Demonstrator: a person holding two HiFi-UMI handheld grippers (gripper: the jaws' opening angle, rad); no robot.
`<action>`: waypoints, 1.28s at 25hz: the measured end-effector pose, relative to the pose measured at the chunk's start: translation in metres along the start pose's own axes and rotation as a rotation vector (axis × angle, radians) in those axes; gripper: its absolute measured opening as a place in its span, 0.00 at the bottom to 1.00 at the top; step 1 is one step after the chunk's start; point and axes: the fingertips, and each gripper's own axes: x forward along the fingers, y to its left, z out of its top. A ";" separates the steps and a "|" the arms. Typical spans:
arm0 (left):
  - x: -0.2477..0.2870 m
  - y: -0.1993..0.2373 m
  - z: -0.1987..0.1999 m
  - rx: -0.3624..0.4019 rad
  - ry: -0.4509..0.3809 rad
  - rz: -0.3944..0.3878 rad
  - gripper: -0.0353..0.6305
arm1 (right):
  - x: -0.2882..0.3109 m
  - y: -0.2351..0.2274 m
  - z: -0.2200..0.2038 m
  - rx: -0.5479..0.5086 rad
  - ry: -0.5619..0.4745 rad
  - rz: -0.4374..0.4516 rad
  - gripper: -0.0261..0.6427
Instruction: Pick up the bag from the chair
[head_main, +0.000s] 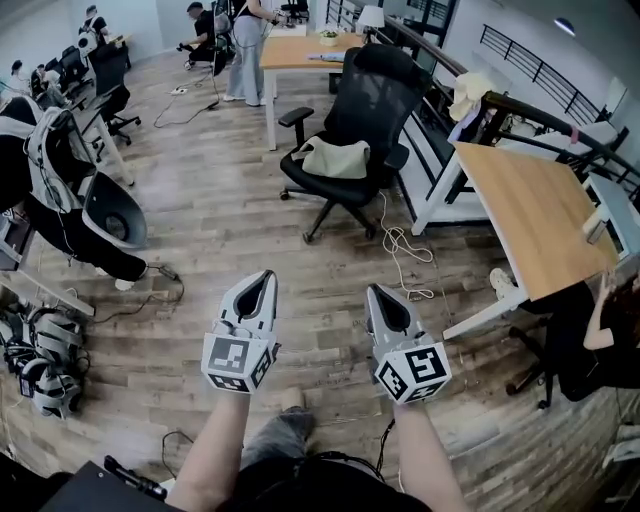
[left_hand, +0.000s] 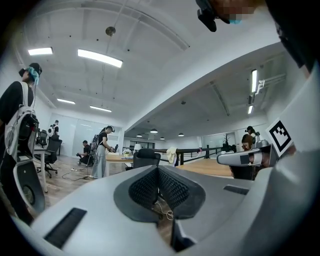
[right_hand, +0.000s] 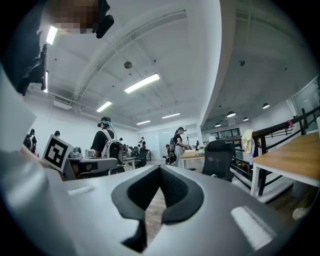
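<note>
- Head view gives me both grippers held low in front of me, side by side over the wood floor (head_main: 210, 220), well apart from the chair (head_main: 365, 100).
- I see the bag (head_main: 335, 157), pale and soft, lying on the seat of that black office chair, against the backrest. Neither gripper touches it.
- My left gripper (head_main: 266, 275) points ahead. In the left gripper view its ribbed pads (left_hand: 170, 187) are pressed together at the tips with nothing between them, and the chair (left_hand: 145, 157) shows far beyond.
- My right gripper (head_main: 373, 291) is the same. In the right gripper view its jaws meet at the tip and pinch nothing, with the chair (right_hand: 218, 157) off to the right.
- A white cable (head_main: 400, 245) trails on the floor between the chair and me.
- A wooden desk (head_main: 535, 215) stands to the right of the chair.
</note>
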 end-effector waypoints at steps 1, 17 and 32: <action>0.008 0.005 0.000 0.000 0.002 -0.004 0.05 | 0.008 -0.004 -0.001 0.003 0.002 -0.004 0.05; 0.094 0.073 -0.013 -0.014 0.029 -0.050 0.05 | 0.107 -0.032 -0.010 0.024 0.007 -0.050 0.05; 0.101 0.105 -0.019 -0.053 0.007 -0.007 0.05 | 0.129 -0.041 -0.018 0.045 0.017 -0.068 0.05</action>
